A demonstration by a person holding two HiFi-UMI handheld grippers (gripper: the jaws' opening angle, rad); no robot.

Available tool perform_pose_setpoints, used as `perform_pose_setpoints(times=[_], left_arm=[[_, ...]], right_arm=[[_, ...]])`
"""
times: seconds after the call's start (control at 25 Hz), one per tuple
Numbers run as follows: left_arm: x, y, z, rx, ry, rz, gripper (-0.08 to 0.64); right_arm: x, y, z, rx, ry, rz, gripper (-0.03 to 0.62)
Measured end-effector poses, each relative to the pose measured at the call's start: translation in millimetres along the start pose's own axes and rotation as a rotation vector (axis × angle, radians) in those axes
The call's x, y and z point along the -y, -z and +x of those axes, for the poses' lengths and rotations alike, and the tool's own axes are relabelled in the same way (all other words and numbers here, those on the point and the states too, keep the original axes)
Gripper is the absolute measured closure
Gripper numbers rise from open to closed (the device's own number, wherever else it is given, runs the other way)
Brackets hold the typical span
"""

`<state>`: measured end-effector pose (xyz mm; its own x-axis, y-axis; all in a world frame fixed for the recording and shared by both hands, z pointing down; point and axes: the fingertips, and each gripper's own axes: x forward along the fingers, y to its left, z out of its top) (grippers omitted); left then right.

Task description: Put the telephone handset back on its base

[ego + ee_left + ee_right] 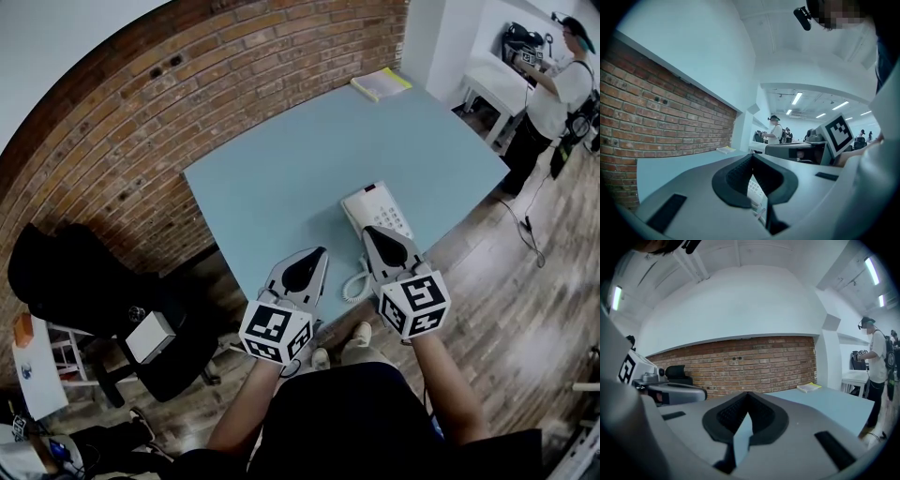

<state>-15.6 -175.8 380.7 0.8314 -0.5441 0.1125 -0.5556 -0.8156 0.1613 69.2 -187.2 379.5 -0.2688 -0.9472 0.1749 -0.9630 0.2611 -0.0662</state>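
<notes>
Left gripper (322, 251) closed, empty, at your table (281, 178) edge; right gripper (368, 231) closed, empty, over telephone (380, 204).

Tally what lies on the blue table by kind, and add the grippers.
Telephone: 1
Yellow notepad: 1
Grippers: 2 (left gripper, right gripper)
Total: 4

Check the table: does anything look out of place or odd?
The telephone sits at the near edge of the table, partly under the right tool, its coiled cord bunched right at the rim. Nothing else stands out.
</notes>
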Motion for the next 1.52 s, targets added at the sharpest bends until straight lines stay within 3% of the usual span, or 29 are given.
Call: perform_pose_setpoints(times=[0.68, 1.52], left_arm=[[14, 2, -24, 0.001, 0.083, 0.01, 0.551], [4, 13, -37, -0.016, 0.128, 0.012, 0.551]], right_arm=[[-32, -12, -28, 0.054, 0.031, 0.018, 0.58], [-50, 1, -29, 0.053, 0.068, 0.041, 0.58]])
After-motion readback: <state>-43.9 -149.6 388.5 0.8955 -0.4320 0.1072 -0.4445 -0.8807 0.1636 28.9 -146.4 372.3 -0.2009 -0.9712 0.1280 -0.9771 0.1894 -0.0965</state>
